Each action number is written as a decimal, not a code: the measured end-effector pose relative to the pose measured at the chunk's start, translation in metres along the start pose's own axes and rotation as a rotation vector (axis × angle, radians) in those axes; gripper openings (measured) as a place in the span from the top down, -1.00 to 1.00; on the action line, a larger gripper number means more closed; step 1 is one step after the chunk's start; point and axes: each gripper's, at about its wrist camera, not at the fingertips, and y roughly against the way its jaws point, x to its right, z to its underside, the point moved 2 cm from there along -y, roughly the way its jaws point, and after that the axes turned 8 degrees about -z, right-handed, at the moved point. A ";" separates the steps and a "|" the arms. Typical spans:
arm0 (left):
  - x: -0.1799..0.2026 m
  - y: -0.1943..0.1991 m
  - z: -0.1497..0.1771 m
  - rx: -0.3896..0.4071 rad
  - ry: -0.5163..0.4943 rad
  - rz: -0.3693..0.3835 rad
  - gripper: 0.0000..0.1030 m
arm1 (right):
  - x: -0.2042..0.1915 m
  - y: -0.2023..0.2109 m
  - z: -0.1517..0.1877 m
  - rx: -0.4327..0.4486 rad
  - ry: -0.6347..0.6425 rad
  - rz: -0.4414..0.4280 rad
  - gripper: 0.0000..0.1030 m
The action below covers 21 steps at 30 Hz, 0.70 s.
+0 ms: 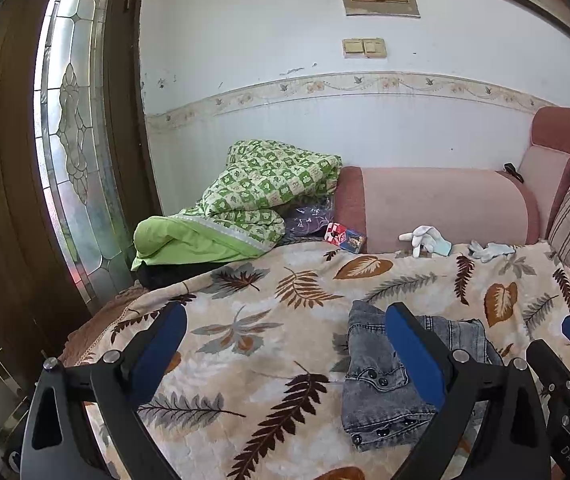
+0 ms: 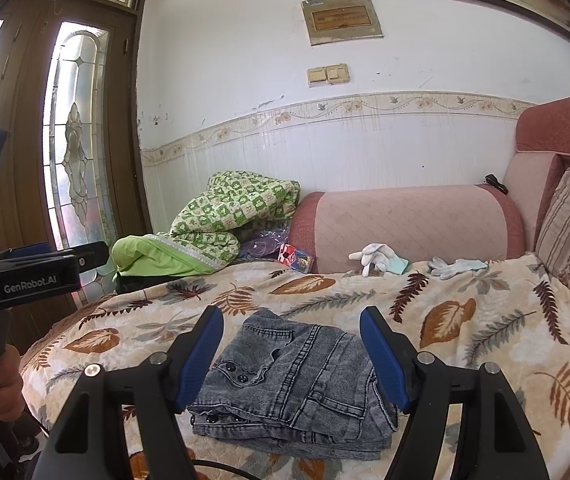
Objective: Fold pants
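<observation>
Both grippers, left gripper (image 1: 285,344) and right gripper (image 2: 291,350), gape empty; the folded jeans (image 2: 285,380) sit between the right fingers, and one careless snag could unravel the stack.

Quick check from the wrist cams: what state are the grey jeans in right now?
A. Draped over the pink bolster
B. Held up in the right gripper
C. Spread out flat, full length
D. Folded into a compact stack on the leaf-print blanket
D: the grey jeans lie as a layered stack on the leaf-print blanket, between the open right gripper's fingers, ungripped.

Grey acid-washed denim pants (image 2: 289,380) folded into compact stacked bundle, lying flat on leaf-print blanket (image 2: 465,320), near edge, dark snap buttons facing my left.
</observation>
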 end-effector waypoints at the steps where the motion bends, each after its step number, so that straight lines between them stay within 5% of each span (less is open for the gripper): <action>1: 0.000 0.000 0.001 -0.001 0.000 -0.001 -0.93 | 0.000 0.000 0.001 -0.001 0.001 -0.001 -0.44; 21: -0.017 -0.004 0.014 -0.028 0.010 -0.003 -0.93 | 0.005 -0.014 0.010 -0.061 0.008 0.012 -0.44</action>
